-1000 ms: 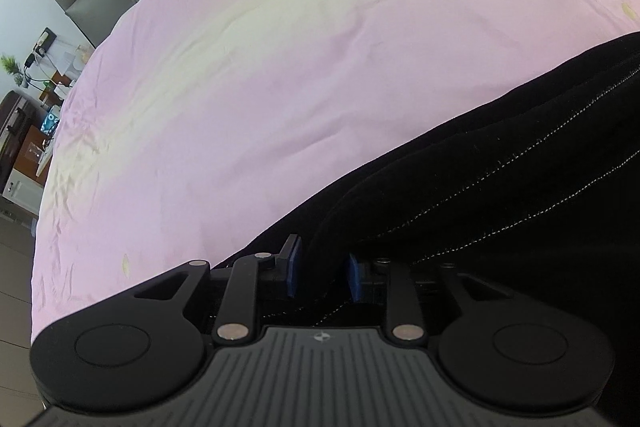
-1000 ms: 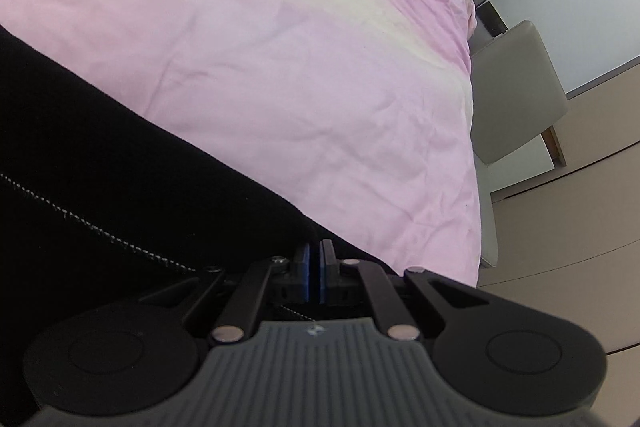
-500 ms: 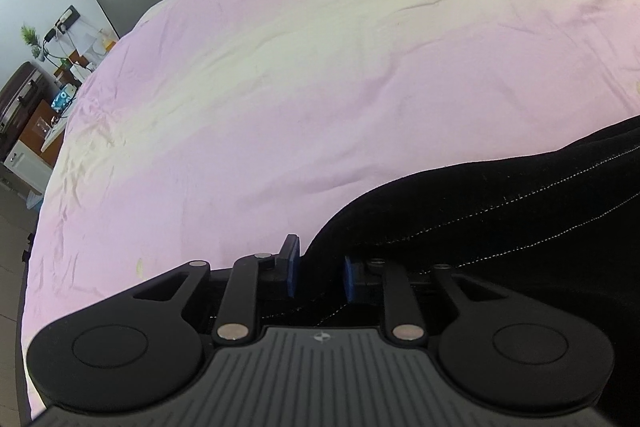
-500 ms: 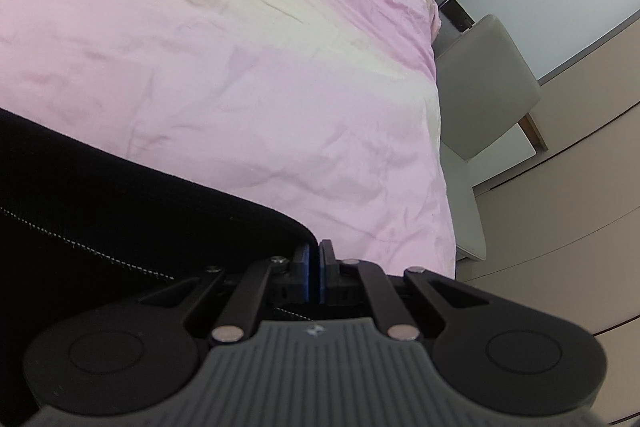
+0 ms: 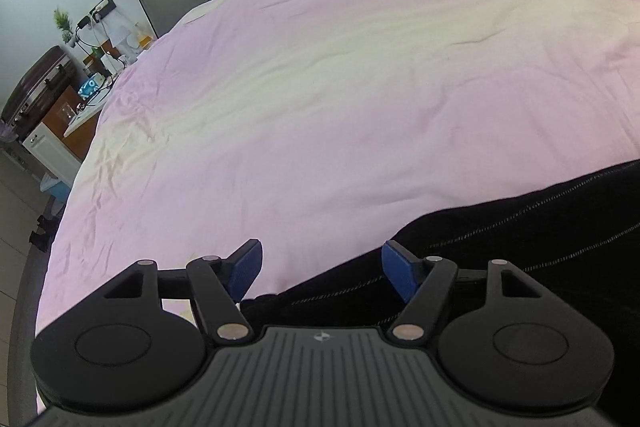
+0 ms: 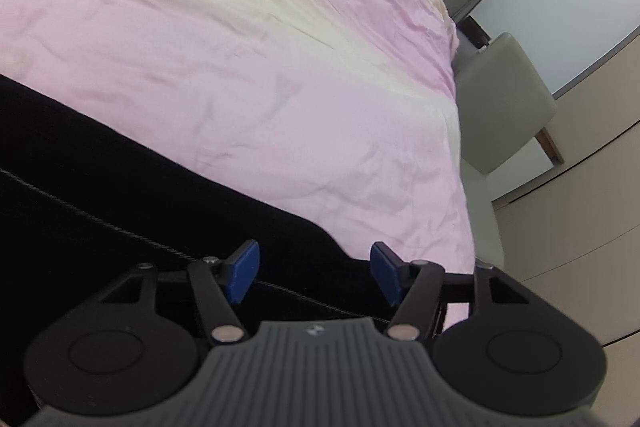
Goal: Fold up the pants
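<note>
Left wrist view: left hand-held gripper [image 5: 321, 269] and right hand-held gripper [image 6: 315, 271] just opened wide, nothing gripped, black pants [image 5: 520, 239] laid on the bed [image 5: 360, 87] beneath.

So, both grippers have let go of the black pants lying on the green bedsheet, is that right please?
Not quite: the bedsheet is pink, not green, as both wrist views show. The rest holds: the left gripper and right gripper have just been opening, clear of the black pants.
</note>
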`<state>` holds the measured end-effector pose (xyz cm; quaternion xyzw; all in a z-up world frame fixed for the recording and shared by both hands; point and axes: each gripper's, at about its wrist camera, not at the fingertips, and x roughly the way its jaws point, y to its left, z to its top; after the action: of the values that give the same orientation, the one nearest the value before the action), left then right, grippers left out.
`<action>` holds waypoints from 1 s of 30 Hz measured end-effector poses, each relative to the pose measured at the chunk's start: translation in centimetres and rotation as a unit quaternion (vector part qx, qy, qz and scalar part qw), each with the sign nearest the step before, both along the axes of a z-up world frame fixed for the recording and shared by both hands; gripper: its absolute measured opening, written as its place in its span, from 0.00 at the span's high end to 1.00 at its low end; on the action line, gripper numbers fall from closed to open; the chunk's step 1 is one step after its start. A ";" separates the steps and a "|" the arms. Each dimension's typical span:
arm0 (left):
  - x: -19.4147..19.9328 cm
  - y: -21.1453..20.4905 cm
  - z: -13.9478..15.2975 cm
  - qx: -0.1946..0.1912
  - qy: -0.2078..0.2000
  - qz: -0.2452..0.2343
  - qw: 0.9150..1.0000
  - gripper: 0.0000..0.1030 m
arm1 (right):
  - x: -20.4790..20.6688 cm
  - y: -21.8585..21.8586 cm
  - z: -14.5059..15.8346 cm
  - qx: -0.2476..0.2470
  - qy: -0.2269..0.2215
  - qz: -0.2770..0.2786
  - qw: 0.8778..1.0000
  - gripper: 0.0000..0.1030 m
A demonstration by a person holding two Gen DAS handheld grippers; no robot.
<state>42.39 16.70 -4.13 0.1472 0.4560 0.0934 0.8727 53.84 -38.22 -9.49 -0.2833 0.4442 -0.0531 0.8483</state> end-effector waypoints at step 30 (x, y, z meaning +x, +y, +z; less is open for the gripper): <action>-7.5 2.5 -8.6 -0.055 -0.050 0.128 0.989 0.46 | -2.8 28.5 -6.0 0.175 0.140 0.038 0.974 0.71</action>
<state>34.87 19.16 -12.68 0.0345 0.4312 0.1866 0.8820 51.08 -9.75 -15.49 -0.1516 0.5499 0.0980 0.8155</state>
